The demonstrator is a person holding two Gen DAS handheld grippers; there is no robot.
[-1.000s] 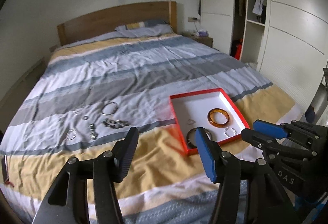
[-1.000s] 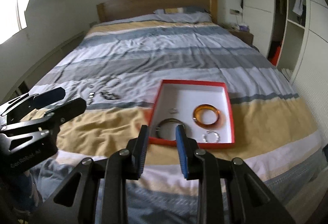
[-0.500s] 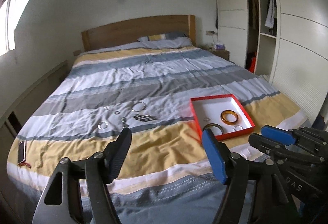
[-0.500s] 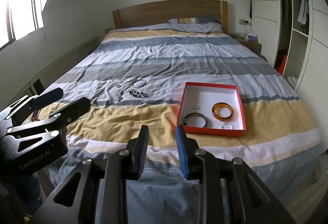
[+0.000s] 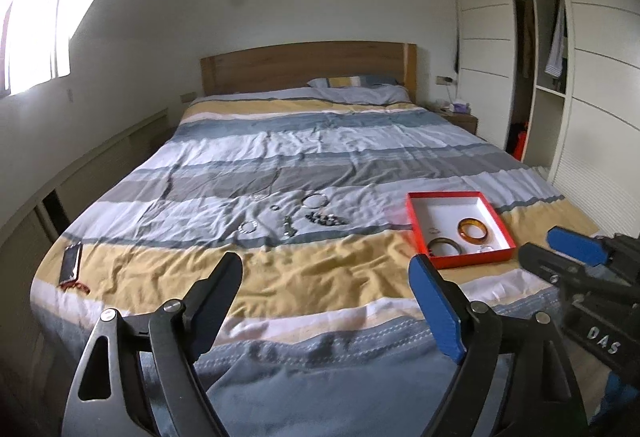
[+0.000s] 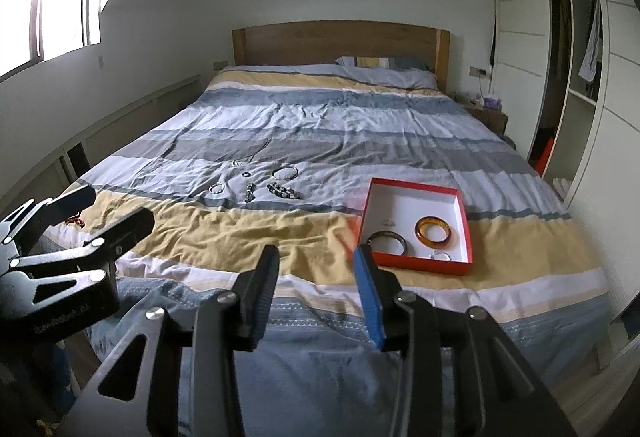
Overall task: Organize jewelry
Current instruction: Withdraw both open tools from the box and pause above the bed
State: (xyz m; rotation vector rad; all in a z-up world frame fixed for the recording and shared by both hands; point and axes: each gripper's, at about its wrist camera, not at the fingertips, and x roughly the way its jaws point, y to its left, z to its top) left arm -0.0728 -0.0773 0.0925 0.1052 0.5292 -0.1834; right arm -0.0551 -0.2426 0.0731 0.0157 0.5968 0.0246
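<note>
Left gripper [image 5: 324, 273] wide apart, nothing between jaws, just been opening. Right gripper [image 6: 316, 265] partly apart, empty, jaws just been opening. Both hover over foot of bed [image 5: 280, 277]. Red box [image 6: 464, 237] on yellow stripe holds amber bangle [image 6: 434, 231], dark bangle [image 6: 387, 241]. Loose jewelry [image 6: 256, 183] on bedspread, well left of box.

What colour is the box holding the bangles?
The box is red outside and white inside, clearest in the right wrist view.
</note>
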